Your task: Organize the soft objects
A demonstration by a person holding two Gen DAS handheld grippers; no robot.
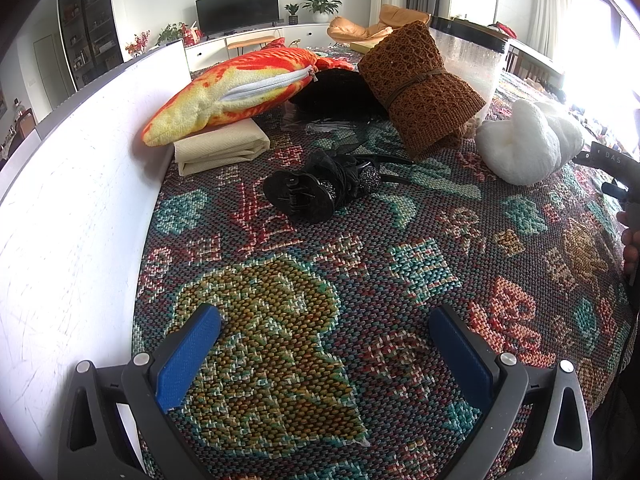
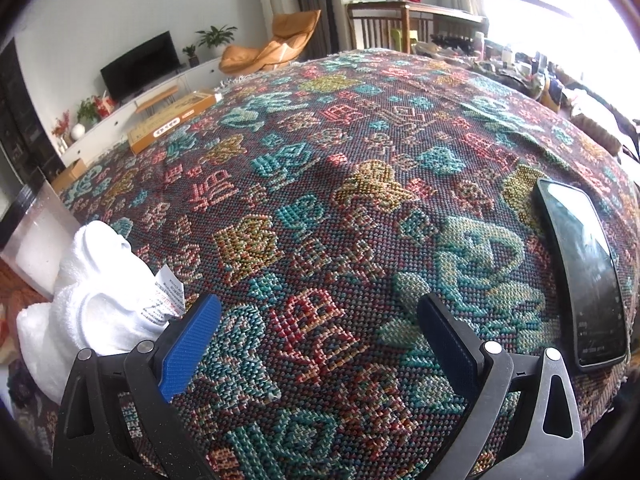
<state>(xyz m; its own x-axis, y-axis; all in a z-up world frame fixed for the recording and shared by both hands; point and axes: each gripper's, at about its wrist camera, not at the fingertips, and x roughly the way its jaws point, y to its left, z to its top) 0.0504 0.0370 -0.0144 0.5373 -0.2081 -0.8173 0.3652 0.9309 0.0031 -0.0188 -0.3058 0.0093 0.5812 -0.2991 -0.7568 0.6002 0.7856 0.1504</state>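
My left claw (image 1: 324, 352) and right claw (image 2: 320, 344) both hang wide and empty over the patterned worktop (image 1: 360, 264). The white plush (image 2: 92, 292) sits lower left, just beside my right claw; I should swing left and pinch its bulk, not the tag (image 2: 162, 296).

A hand (image 1: 631, 240) is cut off by the right edge of the left wrist view. The brown knit (image 1: 420, 80) hides part of the clear bin (image 1: 472, 56). The label (image 2: 162, 300) print is too small to read.
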